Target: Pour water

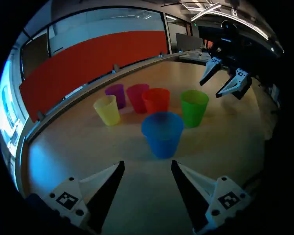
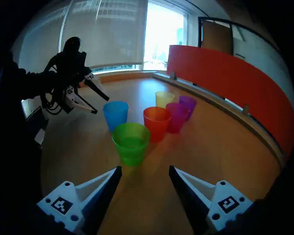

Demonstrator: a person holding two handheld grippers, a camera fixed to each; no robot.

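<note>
Left gripper [image 1: 147,162] spread, empty, facing blue cup [image 1: 162,135]; right gripper [image 2: 145,167] spread, empty, facing green cup [image 2: 130,147]. Both cups upright on desk [image 1: 88,149]. Thin plastic: likely light, squashy, slippery. Grip mid-wall, gently.

both tools look alike from here: the left gripper [image 1: 147,162] and the right gripper [image 2: 145,167] each have two white, wedge-shaped fingers [image 1: 102,182] tapering to sharp points, with black inner faces. each finger's broad base carries a square black-and-white marker [image 1: 66,199] with small dark screws [image 1: 71,179] around it. in the right gripper view the left one's body is black and bulky, a black cable [image 2: 51,105] looped under it, a dark sleeve [image 2: 21,84] behind.
</note>
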